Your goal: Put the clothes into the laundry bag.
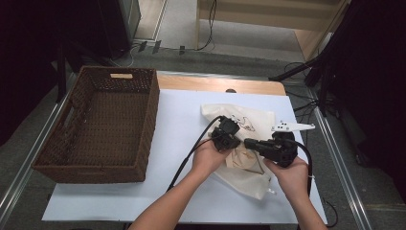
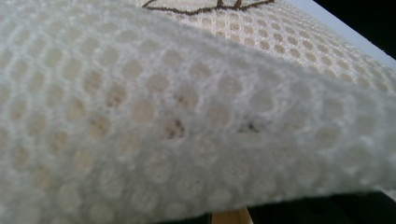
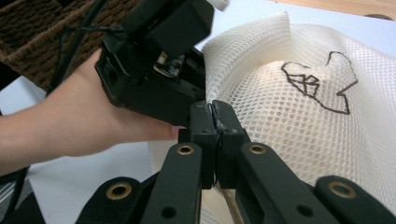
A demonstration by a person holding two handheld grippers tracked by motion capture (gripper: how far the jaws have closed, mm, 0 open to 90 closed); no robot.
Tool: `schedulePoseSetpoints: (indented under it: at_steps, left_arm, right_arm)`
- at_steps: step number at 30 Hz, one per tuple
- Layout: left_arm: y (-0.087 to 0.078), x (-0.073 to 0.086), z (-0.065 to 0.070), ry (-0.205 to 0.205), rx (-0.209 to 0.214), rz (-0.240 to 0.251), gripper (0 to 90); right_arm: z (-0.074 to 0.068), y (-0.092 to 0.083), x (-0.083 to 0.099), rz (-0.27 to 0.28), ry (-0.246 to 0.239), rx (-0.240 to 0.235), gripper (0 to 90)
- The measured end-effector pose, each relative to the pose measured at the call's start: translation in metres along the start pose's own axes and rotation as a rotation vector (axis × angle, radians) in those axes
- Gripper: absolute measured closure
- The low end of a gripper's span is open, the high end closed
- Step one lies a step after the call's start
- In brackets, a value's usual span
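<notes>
A white-topped table (image 1: 182, 124) carries a wicker basket (image 1: 103, 127) and a mesh bag (image 1: 253, 122).

The left gripper's (image 1: 229, 136) jaws are hidden behind the mesh bag (image 2: 187, 130), itself blurred at close range

The mesh bag (image 1: 239, 139) under both grippers is cream white, woven in a honeycomb of small round holes, with a dark brown line drawing stitched on it. The left gripper (image 1: 229, 140) and right gripper (image 3: 213, 122) are black, the right one with brass-coloured rivets. The basket (image 1: 103, 125) left of the left gripper is dark brown wicker. The table sheet (image 1: 177, 124) beneath is white, its far edge light wood
</notes>
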State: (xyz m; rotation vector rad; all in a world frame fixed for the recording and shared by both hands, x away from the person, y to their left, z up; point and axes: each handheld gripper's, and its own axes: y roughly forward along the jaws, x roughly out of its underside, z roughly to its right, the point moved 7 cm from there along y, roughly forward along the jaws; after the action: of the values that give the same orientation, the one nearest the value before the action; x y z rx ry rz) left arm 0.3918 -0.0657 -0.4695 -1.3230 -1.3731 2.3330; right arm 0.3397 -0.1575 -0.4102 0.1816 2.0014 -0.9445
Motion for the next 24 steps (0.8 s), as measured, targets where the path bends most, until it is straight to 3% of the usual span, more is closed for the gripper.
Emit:
schedulePoseSetpoints:
  at_steps: [4,10,19,24]
  left_arm:
    - [-0.008,0.003,0.002,0.005,0.057,-0.003,90.0]
    - [-0.026,0.011,0.009,0.041,0.082,-0.003,90.0]
    - [-0.052,0.039,0.004,0.049,0.081,0.001,90.0]
    - [-0.054,0.057,-0.001,0.034,0.076,-0.001,90.0]
  right_arm:
    - [0.005,0.001,0.002,0.008,0.010,-0.002,89.6]
    - [0.009,0.004,0.005,-0.005,0.000,0.009,89.5]
    - [0.014,0.006,0.007,-0.014,0.011,0.024,89.1]
    - [0.015,0.006,0.007,-0.017,0.009,0.023,89.0]
